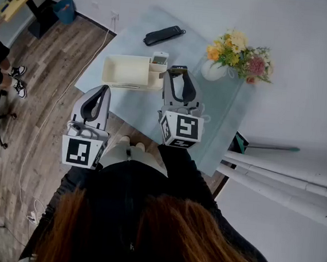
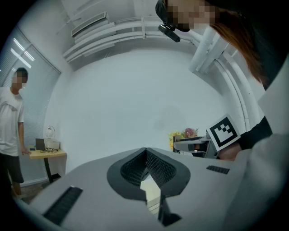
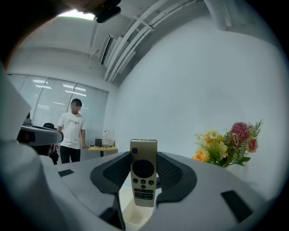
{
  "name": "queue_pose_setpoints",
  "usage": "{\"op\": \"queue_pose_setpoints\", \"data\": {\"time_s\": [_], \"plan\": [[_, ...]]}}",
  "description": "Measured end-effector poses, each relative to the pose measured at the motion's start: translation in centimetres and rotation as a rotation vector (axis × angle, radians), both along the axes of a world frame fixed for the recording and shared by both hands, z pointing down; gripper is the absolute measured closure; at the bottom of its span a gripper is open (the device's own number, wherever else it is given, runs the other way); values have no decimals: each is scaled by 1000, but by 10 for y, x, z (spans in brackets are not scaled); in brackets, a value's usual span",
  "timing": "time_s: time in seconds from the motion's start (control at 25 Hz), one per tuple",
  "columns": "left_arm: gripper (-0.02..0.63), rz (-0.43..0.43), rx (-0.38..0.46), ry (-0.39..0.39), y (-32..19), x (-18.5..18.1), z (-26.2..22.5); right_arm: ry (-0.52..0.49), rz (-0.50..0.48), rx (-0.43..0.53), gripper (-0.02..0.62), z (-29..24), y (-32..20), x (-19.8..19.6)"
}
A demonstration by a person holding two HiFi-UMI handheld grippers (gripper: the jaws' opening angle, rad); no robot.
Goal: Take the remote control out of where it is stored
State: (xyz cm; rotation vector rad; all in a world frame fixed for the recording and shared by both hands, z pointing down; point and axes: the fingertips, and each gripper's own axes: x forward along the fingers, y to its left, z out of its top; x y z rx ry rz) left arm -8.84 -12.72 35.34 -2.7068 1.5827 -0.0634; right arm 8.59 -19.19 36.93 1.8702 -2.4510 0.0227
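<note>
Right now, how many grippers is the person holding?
2. The left gripper, shut and empty, beside the table; the right gripper by the cream box, gripping the remote.

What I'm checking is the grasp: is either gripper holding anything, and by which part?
The right gripper holds the remote control upright, its jaws on the two long sides around mid-body. The left gripper is shut, empty.

The room is lit evenly and softly from above, and glare is given off by a ceiling lamp. Only faint shadows are cast on the tabletop. Both gripper views are bent at the edges and darkened in the corners. The left hand-held gripper is rendered soft.
</note>
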Motion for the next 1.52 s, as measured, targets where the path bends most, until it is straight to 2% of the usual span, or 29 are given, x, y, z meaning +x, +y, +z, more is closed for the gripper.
{"op": "queue_pose_setpoints", "data": {"time_s": [0.76,0.92,1.16,1.32,1.52], "plan": [[598,15,-18,-10,11,9,7,22,-19,-104,407,28,61,25],[600,21,-21,-4,14,10,6,48,-58,-170,407,54,74,19],[600,16,-26,-10,19,8,9,115,-140,-332,407,120,92,4],[600,13,-33,-12,22,6,11,128,-193,-410,407,144,104,-7],[600,-5,-44,-19,24,2,14,146,-220,-423,407,154,101,-14]]}}
